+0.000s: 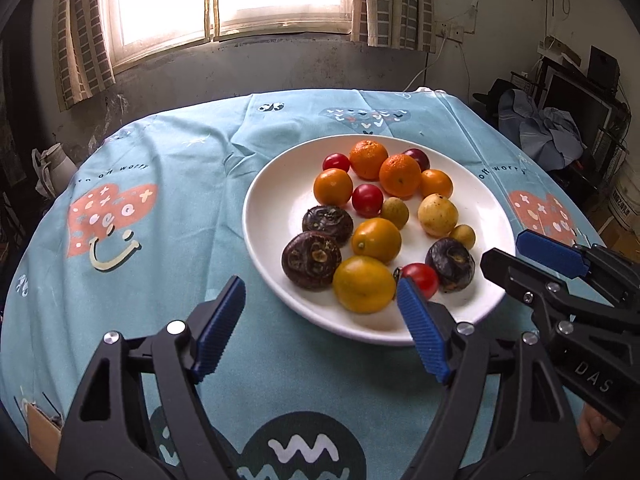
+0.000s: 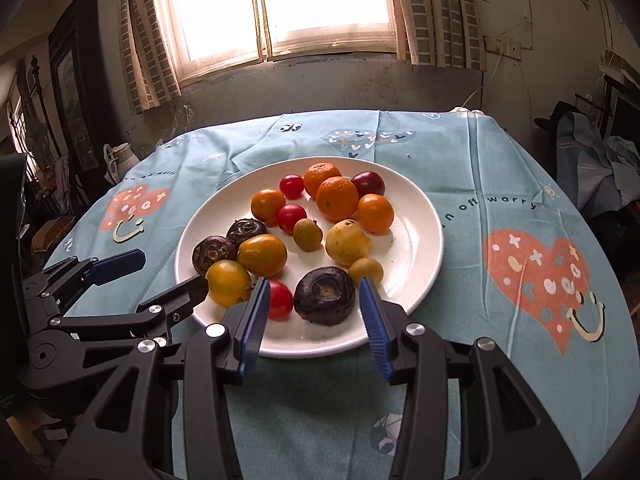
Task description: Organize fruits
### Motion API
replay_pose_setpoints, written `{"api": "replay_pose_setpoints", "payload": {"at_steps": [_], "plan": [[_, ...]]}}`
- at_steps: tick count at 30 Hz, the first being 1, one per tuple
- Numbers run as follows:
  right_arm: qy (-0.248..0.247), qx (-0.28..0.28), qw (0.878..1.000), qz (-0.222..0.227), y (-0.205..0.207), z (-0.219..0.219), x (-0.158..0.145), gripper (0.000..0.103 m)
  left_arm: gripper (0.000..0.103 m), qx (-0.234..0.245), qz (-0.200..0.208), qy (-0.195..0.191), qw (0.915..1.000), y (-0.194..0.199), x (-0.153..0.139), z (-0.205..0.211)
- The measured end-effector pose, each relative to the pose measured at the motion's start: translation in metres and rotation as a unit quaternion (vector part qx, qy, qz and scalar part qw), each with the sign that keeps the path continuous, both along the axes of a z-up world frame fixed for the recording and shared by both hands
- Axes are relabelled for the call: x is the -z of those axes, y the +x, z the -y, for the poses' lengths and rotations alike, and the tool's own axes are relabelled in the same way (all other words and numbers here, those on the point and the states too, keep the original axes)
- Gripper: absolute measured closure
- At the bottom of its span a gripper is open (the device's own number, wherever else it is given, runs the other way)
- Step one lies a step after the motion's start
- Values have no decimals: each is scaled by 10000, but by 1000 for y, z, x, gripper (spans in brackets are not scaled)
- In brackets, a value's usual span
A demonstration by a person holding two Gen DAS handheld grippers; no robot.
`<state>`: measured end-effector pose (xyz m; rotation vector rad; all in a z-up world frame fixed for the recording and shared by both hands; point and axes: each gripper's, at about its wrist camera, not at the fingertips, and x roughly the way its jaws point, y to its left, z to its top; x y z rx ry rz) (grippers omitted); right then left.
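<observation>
Held the left black gripper with blue ribbed pads (image 1: pixel 320 292) wide open and empty, low over the cloth at 7 o'clock of the plate. Held the right black gripper with blue ribbed pads (image 2: pixel 314 284) partly open, with nothing gripped, above the rim at 6 o'clock.

Found all the fruit on the round white plate (image 2: pixel 420 248), still mixed. Looked like a moment between picks, with sorting yet to do. Saw the dark brown bumpy round fruit (image 2: pixel 325 296) right ahead of the right pads, at 6 o'clock on the plate, not touched. Next, most likely: go down, put one pad on each side, squeeze softly, lift.

Sat in the way: the small red tomato (image 2: pixel 278 300) just beside it at 7 o'clock, and the small yellow-green fruit (image 2: pixel 366 270) close at 5 o'clock. Could roll if bumped. Noticed the left gripper close by too, so little room for two.

Farther back: the big yellow round fruit (image 2: pixel 228 282), two more dark ones at 9 o'clock, the bumpy orange tangerines (image 2: pixel 336 196) at 12 o'clock.

Under it all, the blue-green tablecloth with pink hearts (image 2: pixel 520 200). Beyond, at 12 o'clock, the bright window with checked curtains (image 2: pixel 280 8).
</observation>
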<state>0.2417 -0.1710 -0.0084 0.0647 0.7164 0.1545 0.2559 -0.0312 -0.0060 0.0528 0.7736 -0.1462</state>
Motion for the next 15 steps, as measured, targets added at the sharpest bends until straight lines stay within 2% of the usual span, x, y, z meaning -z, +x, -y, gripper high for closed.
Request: {"api": "replay_pose_setpoints", "payload": {"at_steps": [1,3,7,15], "plan": [[-25,1,10000,14,-6,-1,0,57,22,-13,10,-5,10000,-6,0,-1],[-98,42,9999,101,-19,-2,0,44,18,-78,35,3,10000,-16,0,-5],[-238,-24,9995,214,-44,-8,0,44,15,-111,20,-50,9999,-38,2,-9],[-94,-18,9983,567,-94,-8,-7,43,12,-131,236,-24,9996,-87,1,-11]]}}
